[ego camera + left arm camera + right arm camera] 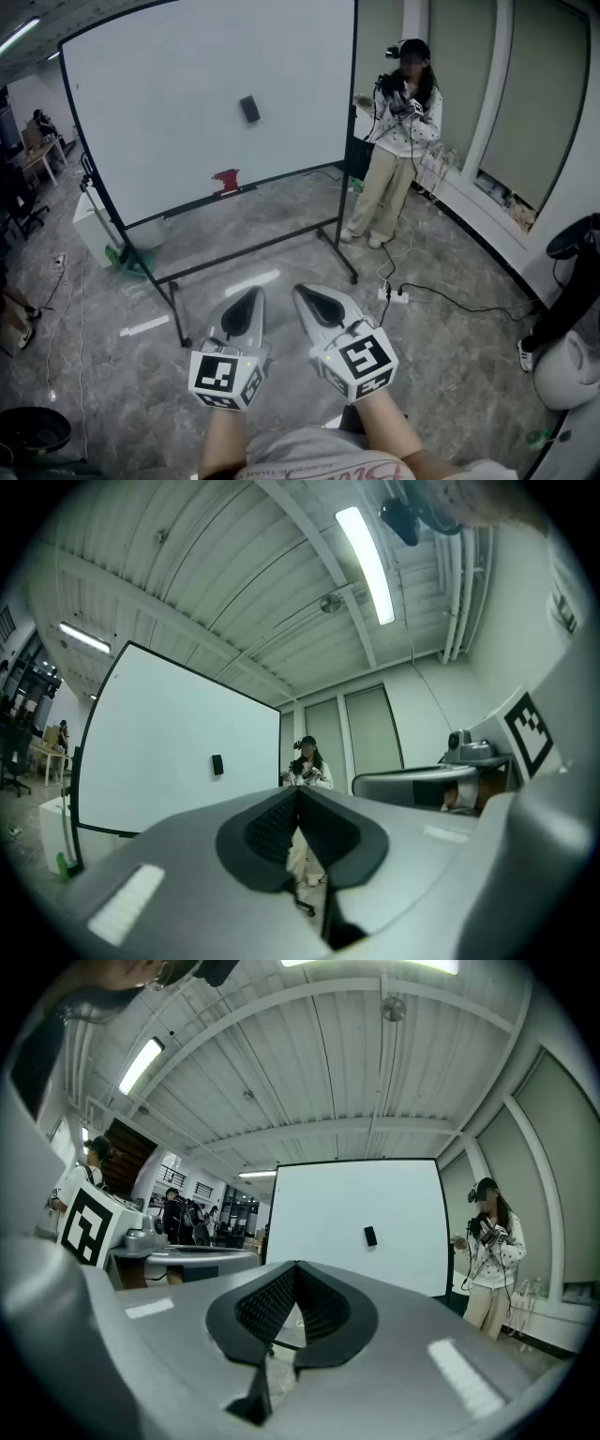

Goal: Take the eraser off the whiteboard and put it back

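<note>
L claw (298, 795) is sitting shut, pads meeting at the tips, nothing btwn them. R claw (296, 1267) is also sitting shut and empty. In head view both are showing at bottom centre, side by side w/ a narrow gap. Their tips are pointing up-frame twd the whiteboard (178, 103). The L cube (225, 377) and R cube (364, 361) are sitting nearest the camera, w/ bare forearms coming in from the bottom edge.

The eraser (249, 109) is sticking on the whiteboard face, upper centre of head view, a bit right of the board's middle and slightly tilted. It is a small dark block, well apart from both claws. Both gripper views are showing it on the board beyond the shut tips: left of the tips in the left gripper view, right of them in the right gripper view.

The whiteboard is standing in a black frame on the grey floor (281, 267), filling the upper left. A red item (226, 180) is resting on its bottom ledge; can't tell what it is. A person (398, 141) is standing just right of the board at upper right, in a light top and beige trousers, holding dark gear at chest height. A power strip (394, 294) w/ a black cable is lying on the floor, right of centre.
</note>
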Demonstrator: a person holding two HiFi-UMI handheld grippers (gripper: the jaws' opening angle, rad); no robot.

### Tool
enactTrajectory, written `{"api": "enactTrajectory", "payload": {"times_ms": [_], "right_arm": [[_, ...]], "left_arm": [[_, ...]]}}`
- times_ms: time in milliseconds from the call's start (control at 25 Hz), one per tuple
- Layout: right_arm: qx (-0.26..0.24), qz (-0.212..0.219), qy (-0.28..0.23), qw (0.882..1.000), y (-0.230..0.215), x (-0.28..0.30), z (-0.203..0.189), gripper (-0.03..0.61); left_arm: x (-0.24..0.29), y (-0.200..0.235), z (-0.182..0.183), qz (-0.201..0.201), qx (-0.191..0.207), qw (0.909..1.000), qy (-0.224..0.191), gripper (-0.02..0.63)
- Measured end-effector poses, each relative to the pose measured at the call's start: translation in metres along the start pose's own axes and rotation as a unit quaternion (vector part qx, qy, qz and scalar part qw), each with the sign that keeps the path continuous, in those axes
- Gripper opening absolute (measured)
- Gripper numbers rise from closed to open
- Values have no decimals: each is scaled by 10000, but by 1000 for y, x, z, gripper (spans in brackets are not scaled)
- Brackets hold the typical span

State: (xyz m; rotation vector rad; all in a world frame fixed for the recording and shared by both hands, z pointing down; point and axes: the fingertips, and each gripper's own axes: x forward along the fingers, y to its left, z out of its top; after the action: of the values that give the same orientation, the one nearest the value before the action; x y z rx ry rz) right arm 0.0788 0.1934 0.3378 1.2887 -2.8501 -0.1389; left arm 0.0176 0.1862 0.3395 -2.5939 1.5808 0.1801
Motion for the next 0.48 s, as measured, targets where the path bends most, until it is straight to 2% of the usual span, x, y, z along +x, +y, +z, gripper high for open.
{"api": "enactTrajectory", "payload": {"times_ms": [480], "right_arm": [[98, 121, -8, 9999, -24, -6, -11, 0]], "left_arm": [[17, -11, -14, 254, -68, 9996, 90, 0]]}}
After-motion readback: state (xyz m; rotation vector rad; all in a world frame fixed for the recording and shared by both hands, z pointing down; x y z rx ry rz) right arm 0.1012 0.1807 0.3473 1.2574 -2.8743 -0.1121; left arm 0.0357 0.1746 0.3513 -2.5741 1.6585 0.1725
